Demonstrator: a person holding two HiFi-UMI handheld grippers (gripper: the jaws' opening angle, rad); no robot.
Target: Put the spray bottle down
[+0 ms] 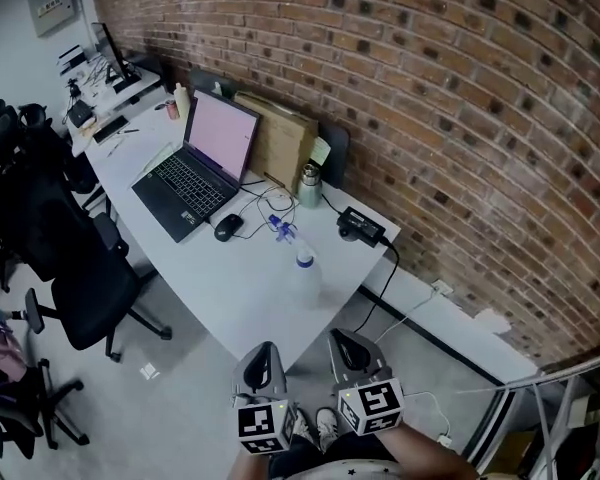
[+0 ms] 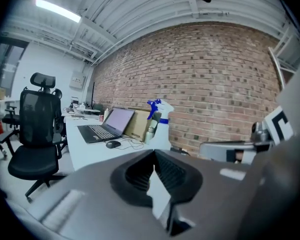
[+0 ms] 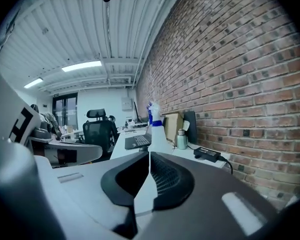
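Note:
The spray bottle (image 1: 302,265), clear with a blue trigger head, stands upright on the white desk (image 1: 235,288) near its front corner. Nothing holds it. Both grippers hang low in the head view, off the desk and over the floor. My left gripper (image 1: 263,354) is shut and empty, and so is my right gripper (image 1: 346,347) beside it. The left gripper view looks past the closed left gripper (image 2: 153,153) to the spray bottle (image 2: 160,120) further off. In the right gripper view the spray bottle (image 3: 155,129) stands straight beyond the closed right gripper (image 3: 149,154).
An open laptop (image 1: 195,168), a mouse (image 1: 227,227), a steel flask (image 1: 310,185) and a power adapter (image 1: 361,225) with cables lie behind the bottle. A cardboard sheet (image 1: 285,138) leans on the brick wall. A black office chair (image 1: 80,268) stands left of the desk.

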